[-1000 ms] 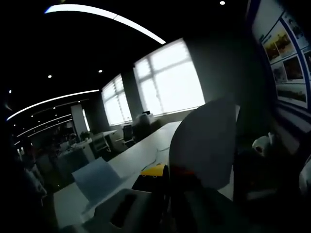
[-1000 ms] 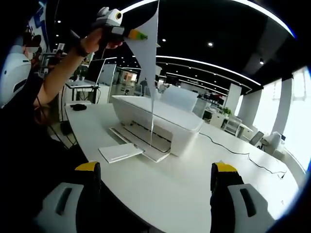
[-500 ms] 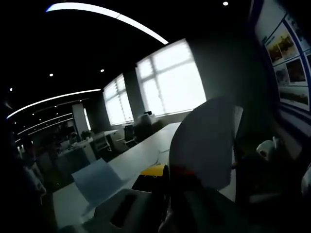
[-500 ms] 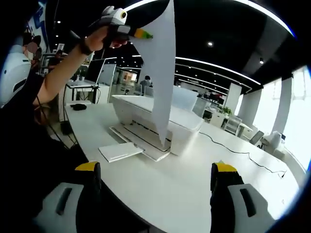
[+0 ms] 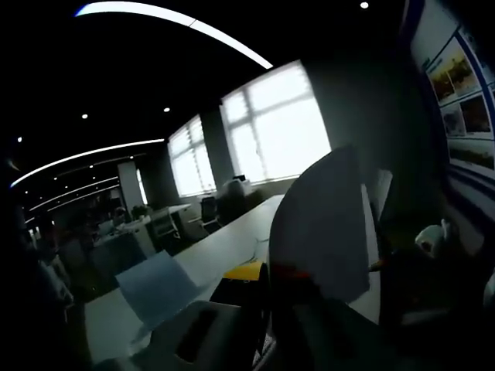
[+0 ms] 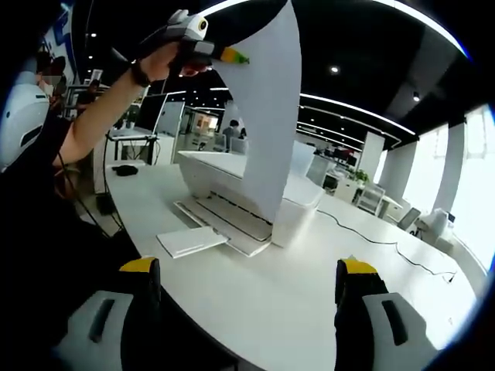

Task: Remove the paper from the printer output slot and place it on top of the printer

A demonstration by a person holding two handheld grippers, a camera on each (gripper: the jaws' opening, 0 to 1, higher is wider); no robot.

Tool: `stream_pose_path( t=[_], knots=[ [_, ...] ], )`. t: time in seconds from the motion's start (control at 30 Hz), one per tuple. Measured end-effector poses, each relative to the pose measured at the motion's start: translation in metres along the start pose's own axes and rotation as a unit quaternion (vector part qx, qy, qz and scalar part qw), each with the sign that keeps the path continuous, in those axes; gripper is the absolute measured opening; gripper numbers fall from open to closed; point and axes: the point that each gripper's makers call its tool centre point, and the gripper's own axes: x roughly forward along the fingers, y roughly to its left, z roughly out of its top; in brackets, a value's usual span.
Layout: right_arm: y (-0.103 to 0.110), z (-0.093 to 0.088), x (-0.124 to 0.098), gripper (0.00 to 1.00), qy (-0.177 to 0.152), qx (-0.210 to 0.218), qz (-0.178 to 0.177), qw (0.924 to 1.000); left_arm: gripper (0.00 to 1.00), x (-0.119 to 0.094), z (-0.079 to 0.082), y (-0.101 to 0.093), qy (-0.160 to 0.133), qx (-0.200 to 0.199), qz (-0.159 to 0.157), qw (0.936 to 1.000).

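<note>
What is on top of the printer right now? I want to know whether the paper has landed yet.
The paper hangs above the printer, shut in the left gripper. The sheet covers part of the printer's top.

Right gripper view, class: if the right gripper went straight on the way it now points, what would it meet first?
Probably the white table, then the printer with the paper hanging above it from the left gripper. Depth is unclear.
</note>
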Motion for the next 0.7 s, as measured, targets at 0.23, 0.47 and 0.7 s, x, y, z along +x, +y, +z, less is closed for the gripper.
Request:
stream_pose_path(
  t=[0.23,0.47,0.7],
  knots=[
    [-0.002,-0.001,-0.001,0.89,0.001,0.0,-0.002,1.0,0.05,-0.001,0.001,0.007,-0.006,-0.005,0.009,0.9999],
    [-0.003,0.0,-0.001,0.89,0.0,0.0,-0.004,1.0,0.05,0.0,0.003,0.012,-0.008,-0.005,0.013,0.9999],
    [-0.002,-0.001,-0.001,0.89,0.001,0.001,-0.003,1.0,0.05,0.001,0.001,0.019,-0.008,-0.009,0.02,0.9997]
  ],
)
